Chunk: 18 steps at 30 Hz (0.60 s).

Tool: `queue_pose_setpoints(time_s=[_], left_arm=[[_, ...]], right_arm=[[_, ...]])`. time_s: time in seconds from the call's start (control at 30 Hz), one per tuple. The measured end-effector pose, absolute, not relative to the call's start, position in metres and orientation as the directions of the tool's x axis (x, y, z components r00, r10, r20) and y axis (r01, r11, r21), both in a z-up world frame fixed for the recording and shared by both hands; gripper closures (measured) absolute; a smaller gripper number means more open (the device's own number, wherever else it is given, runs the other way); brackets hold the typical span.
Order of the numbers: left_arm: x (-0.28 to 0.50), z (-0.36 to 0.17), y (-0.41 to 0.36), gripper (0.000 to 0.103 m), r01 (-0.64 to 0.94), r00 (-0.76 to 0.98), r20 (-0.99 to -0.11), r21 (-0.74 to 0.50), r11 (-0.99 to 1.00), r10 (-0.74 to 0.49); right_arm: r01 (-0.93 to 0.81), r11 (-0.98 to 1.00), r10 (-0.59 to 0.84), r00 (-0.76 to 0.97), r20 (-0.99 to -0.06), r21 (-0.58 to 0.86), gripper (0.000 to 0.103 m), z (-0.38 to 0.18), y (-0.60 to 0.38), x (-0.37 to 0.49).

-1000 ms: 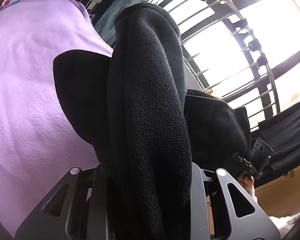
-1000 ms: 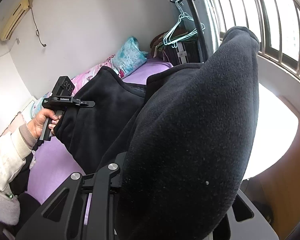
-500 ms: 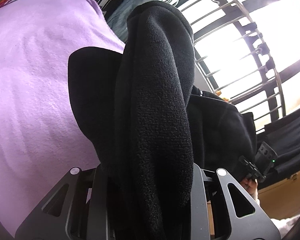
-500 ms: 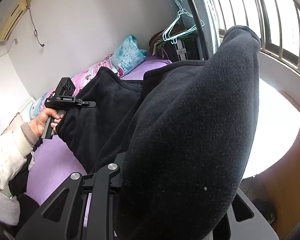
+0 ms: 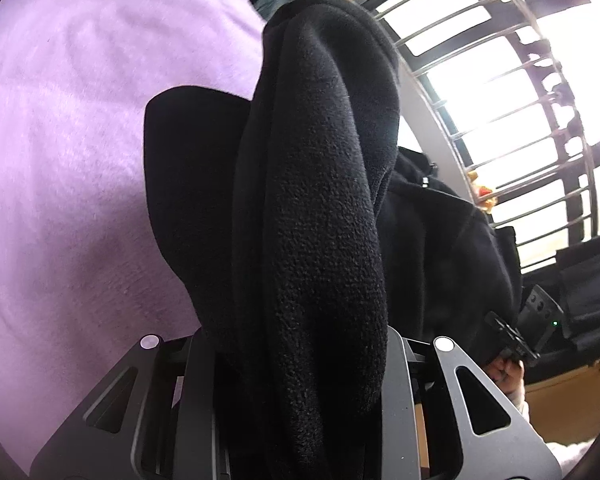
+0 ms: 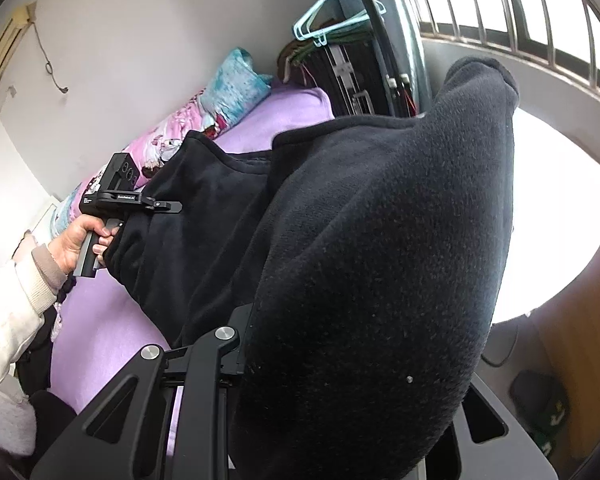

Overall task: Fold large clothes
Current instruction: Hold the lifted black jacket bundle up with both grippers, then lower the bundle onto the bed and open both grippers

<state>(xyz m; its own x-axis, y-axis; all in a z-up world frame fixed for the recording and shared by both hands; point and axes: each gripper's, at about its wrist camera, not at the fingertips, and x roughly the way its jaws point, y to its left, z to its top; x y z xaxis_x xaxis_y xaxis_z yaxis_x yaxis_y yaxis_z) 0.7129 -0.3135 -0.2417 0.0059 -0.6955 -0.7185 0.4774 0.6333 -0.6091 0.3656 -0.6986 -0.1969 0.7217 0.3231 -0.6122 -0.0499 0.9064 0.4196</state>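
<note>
A large black fleece garment (image 5: 312, 208) hangs stretched between my two grippers above a purple bed (image 5: 60, 160). My left gripper (image 5: 300, 380) is shut on one bunched end of it; the fleece hides the fingertips. My right gripper (image 6: 340, 380) is shut on the other bunched end (image 6: 380, 260), fingertips also hidden. In the right wrist view the left gripper (image 6: 128, 200) shows at the left, held in a hand, with the garment's edge in it. In the left wrist view the right gripper (image 5: 516, 340) shows at the right.
Pillows (image 6: 236, 84) and a patterned quilt (image 6: 160, 152) lie along the white wall. A rack with hangers (image 6: 320, 12) and hung clothes stands at the bed's head. A barred window (image 5: 520, 100) runs along the right side. A wooden board (image 5: 560, 408) is below it.
Both grippers have moved forward over the bed with the garment still held. The left gripper sits higher and nearer the pillows in the right wrist view.
</note>
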Motion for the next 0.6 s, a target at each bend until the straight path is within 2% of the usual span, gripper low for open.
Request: queue_pose_setpoints(time_s=[0.3, 0.5, 0.6], left_arm=[[0.725, -0.285, -0.313, 0.077, 0.436, 0.005, -0.732, -0.612, 0.66, -0.681], [0.727, -0.311, -0.31, 0.073, 0.396, 0.002, -0.714, -0.642, 0.656, -0.7], [0.721, -0.305, -0.307, 0.065, 0.401, 0.002, -0.707, -0.647, 0.648, -0.707]], right_arm=[[0.04, 0.862, 0.329, 0.715, -0.617, 0.506, 0.078, -0.249, -0.734, 0.364], [0.066, 0.827, 0.341, 0.73, -0.593, 0.558, 0.073, -0.274, -0.748, 0.368], [0.077, 0.832, 0.333, 0.723, -0.606, 0.549, 0.069, -0.27, -0.748, 0.366]])
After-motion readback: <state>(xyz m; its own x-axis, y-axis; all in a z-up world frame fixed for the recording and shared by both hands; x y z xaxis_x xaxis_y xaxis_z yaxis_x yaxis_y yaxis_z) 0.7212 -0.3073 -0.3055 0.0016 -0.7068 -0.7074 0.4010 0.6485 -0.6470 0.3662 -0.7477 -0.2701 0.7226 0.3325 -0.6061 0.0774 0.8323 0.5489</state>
